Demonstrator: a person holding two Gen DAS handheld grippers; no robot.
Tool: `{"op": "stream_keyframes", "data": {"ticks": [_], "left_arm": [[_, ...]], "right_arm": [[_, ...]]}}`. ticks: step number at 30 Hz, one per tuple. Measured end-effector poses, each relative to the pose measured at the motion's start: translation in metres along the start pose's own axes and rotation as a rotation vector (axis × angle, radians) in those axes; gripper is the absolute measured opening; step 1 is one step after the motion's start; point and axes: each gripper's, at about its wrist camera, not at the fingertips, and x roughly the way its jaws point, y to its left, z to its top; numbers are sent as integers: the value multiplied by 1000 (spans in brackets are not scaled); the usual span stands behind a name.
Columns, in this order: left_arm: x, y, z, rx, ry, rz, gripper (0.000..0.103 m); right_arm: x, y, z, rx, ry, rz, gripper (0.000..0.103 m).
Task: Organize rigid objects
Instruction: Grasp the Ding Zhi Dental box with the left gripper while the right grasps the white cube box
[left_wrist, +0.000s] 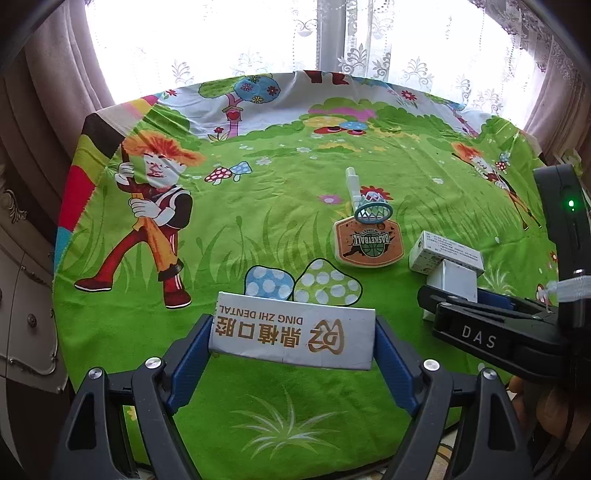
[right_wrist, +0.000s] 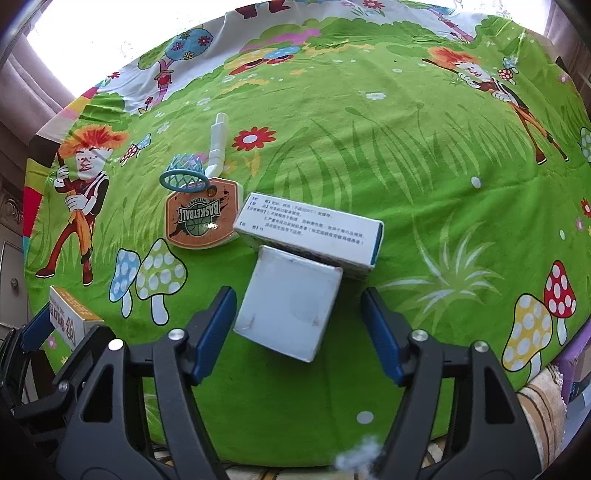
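Left gripper (left_wrist: 293, 341) is clamped on the long white dental box (left_wrist: 291, 338), one blue pad pressed against each short end, so I've got a solid hold there. It sits low over the near part of the cartoon tablecloth (left_wrist: 258, 221), just in front of the two spotted mushrooms printed on it.

Right gripper (right_wrist: 299, 325) is spread wide with nothing in it. From my right wrist view the plain white box (right_wrist: 290, 306) lies between the pads, rotated a bit, and neither pad touches it as far as I can tell. Its far end goes under the printed medicine box (right_wrist: 310, 230), which rests across it. Immediately left of the medicine box is the toy basketball hoop (right_wrist: 201, 214), lying on its orange backboard with the teal rim sticking up and the white pole pointing away from me. Whether those two touch, I can't tell.

Off to the left edge of that view, the dental box shows in my other gripper.
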Motion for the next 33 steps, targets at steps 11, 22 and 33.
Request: {"op": "stream_keyframes", "data": {"ticks": [11, 22, 33], "left_arm": [[-32, -7, -10, -84, -66, -7, 83], [-61, -33, -19, -93, -108, -53, 83], [-77, -68, -29, -50, -113, -128, 83]], "right_arm": [[-24, -18, -10, 8, -41, 61, 49], [-69, -44, -24, -13, -135, 159, 44], [-108, -73, -45, -28, -204, 200, 44]]}}
